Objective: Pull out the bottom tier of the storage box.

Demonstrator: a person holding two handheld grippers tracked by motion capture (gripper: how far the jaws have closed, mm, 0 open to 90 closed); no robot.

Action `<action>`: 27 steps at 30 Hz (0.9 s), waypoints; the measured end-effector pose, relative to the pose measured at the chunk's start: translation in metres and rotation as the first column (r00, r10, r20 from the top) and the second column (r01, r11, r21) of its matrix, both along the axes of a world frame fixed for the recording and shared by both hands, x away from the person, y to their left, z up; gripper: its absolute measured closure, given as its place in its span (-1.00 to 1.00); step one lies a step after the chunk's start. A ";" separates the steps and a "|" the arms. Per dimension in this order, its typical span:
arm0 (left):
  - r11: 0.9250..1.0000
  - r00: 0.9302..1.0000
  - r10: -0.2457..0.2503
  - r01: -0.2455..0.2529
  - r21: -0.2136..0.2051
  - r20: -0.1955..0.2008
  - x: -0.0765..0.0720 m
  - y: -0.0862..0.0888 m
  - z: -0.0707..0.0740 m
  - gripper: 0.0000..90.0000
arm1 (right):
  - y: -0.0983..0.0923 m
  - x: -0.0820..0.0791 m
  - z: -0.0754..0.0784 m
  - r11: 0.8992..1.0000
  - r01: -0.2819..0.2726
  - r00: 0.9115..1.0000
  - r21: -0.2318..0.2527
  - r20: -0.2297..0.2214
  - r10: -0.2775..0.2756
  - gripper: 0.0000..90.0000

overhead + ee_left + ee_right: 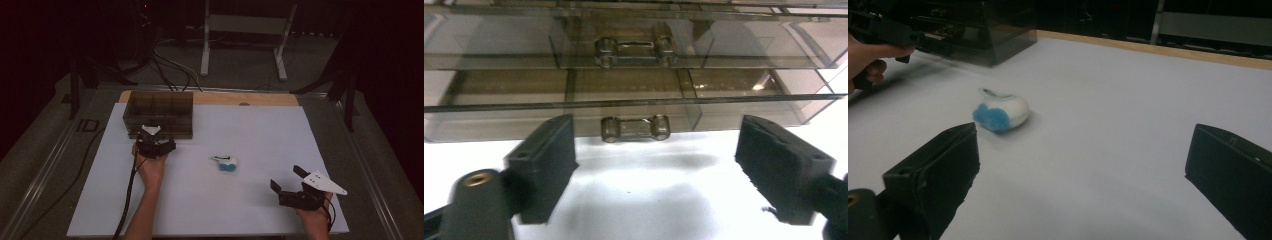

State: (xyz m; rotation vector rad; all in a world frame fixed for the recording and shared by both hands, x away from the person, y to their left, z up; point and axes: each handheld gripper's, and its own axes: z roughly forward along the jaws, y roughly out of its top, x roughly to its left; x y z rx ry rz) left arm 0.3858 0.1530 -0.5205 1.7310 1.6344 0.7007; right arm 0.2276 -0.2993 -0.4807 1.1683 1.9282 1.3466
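Observation:
A smoky translucent drawer box (158, 113) stands at the back left of the white sheet. My left gripper (151, 138) is right in front of it, open. In the left gripper view the box's lower drawer handle (635, 128) sits between and just beyond my open jaws, with the upper handle (635, 51) above. A small white and blue object (225, 163) lies mid-table. My right gripper (289, 178) is open at the front right, pointing toward that object (1000, 112), which lies well ahead of the jaws.
The white sheet (260, 135) covers a wooden tabletop (250, 99). A cable (128, 192) trails from the left gripper along the forearm. Behind the table stand a white frame (245, 35) and loose cables (170, 65) on the floor.

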 end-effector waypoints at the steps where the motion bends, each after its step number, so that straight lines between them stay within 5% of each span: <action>1: 1.000 1.000 -0.002 0.002 0.008 -0.008 0.000 0.000 0.000 -0.69 | 0.000 0.000 0.000 1.000 0.001 1.000 0.000 -0.002 -0.001 -0.97; 5: 0.999 0.999 -0.031 0.032 0.026 -0.035 0.001 0.002 -0.002 -0.94 | 0.000 0.000 0.000 1.000 0.002 1.000 0.000 -0.004 -0.002 -0.97; 15: 0.992 0.992 -0.128 0.128 0.003 0.015 0.000 0.008 0.009 -0.97 | 0.000 0.000 0.000 1.000 0.002 1.000 0.000 -0.003 -0.002 -0.97; 21: 0.981 0.981 -0.192 0.192 -0.005 -0.016 0.002 0.011 0.013 -0.96 | 0.000 0.001 -0.001 1.000 -0.007 1.000 0.002 -0.015 0.007 -0.97; 22: 0.974 0.974 -0.224 0.224 -0.024 -0.018 0.003 0.012 0.015 -0.96 | 0.001 0.001 -0.001 1.000 -0.008 1.000 -0.001 -0.016 0.008 -0.97; 27: 0.960 0.961 -0.278 0.277 -0.045 -0.009 0.003 0.012 0.017 -0.96 | 0.001 0.001 -0.001 1.000 -0.006 1.000 0.000 -0.014 0.006 -0.97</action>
